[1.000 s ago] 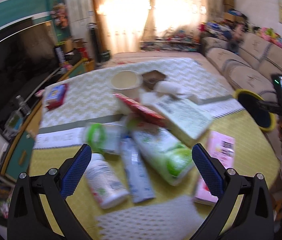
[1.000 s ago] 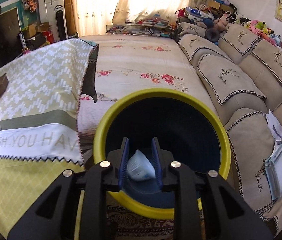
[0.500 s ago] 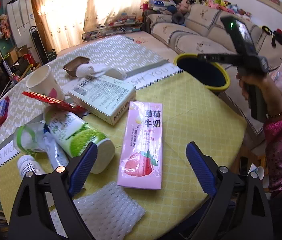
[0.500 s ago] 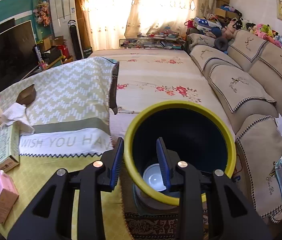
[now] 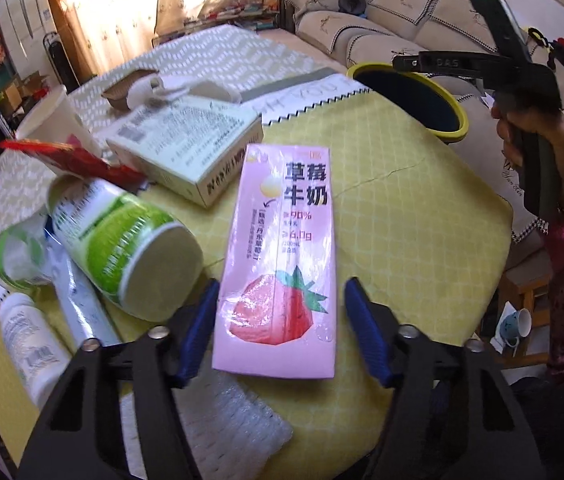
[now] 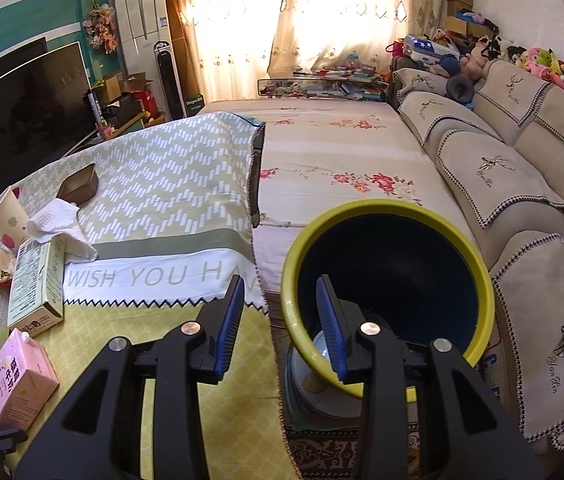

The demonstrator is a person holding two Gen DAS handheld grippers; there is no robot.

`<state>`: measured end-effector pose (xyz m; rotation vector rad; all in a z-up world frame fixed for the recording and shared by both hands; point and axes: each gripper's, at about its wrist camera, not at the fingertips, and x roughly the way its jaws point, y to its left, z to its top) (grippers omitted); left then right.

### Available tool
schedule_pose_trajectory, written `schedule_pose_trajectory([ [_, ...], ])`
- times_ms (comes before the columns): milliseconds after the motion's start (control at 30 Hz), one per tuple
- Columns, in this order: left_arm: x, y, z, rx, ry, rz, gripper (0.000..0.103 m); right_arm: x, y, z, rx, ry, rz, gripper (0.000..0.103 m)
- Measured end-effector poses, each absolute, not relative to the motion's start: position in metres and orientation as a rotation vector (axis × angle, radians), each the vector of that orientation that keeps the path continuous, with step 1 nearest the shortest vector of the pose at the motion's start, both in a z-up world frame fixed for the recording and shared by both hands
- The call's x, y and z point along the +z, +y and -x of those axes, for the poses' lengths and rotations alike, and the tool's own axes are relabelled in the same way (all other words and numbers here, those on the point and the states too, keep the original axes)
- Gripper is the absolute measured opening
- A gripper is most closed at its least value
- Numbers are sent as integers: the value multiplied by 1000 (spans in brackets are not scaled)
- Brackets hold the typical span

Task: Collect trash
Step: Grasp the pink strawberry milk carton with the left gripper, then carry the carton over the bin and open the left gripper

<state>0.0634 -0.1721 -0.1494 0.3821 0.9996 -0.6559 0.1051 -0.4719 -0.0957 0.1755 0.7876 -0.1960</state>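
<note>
Both grippers gape wide: the left gripper (image 5: 280, 326) straddles the pink milk carton (image 5: 280, 256) lying flat on the yellow tablecloth (image 5: 398, 216), not yet pinching; the right gripper (image 6: 278, 322) hangs unladen at the yellow-rimmed bin (image 6: 386, 276), beside the table. Only the right view shows a pale bowl-like thing (image 6: 314, 376) inside. Beyond, the beige sofa (image 6: 502, 168).

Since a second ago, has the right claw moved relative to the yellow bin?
Yes. The right claw has pulled back and leftward from the yellow bin; it was centered over the opening, now its left finger sits over the tablecloth, open and empty.
</note>
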Motion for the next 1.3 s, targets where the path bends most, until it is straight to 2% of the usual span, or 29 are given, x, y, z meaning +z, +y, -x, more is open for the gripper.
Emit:
schedule_pose_trajectory([
  [67, -151, -173, -65, -630, 997, -386, 52, -97, -471, -105, -189, 789, -175, 36],
  [267, -145, -176, -65, -626, 950, -389, 50, -95, -476, -102, -189, 779, -193, 36],
  [667, -98, -212, -64, -682, 833, -317, 50, -83, -500, -79, -227, 724, -233, 36],
  [1300, -102, -432, -98, -891, 861, -460, 50, -71, -594, 12, -490, 616, -310, 36],
])
